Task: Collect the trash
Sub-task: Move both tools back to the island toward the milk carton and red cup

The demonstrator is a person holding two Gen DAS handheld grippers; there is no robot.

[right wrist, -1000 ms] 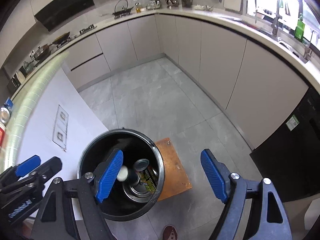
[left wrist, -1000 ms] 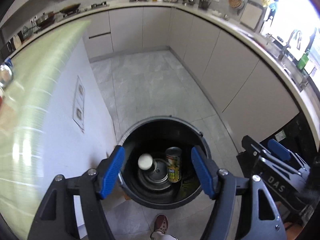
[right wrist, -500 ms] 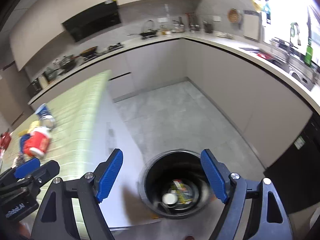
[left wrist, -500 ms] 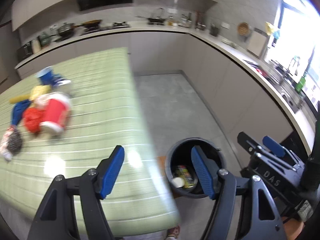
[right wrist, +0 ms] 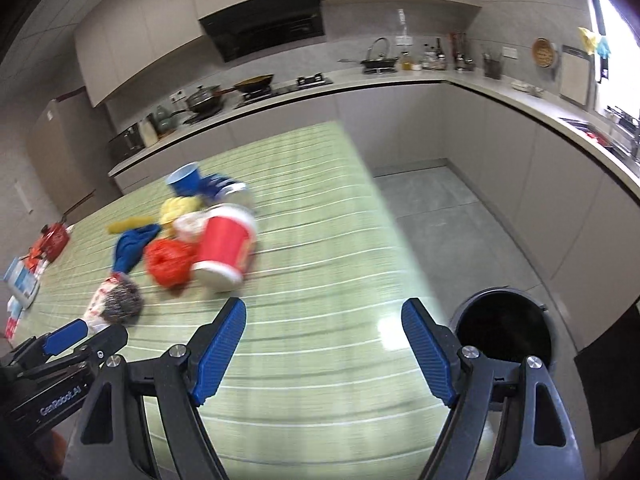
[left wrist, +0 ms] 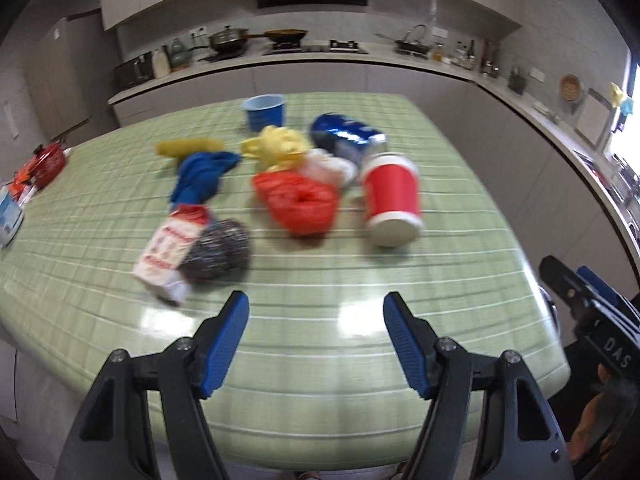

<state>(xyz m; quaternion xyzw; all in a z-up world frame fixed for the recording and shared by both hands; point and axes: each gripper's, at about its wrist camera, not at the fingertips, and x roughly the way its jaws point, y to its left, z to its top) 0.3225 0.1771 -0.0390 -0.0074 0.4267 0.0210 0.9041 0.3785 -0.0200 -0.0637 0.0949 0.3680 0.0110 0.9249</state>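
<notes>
Bin (right wrist: pixel 505 330) in right wrist view only, steel scourer (left wrist: pixel 218 249) clearer in left

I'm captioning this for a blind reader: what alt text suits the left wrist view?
An open left tool hangs empty over a green checked table strewn with trash: a tipped red cup, red bag, steel scourer, blue can.

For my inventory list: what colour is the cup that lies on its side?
Red, with a white base; the cup shows best in the left wrist view.
</notes>
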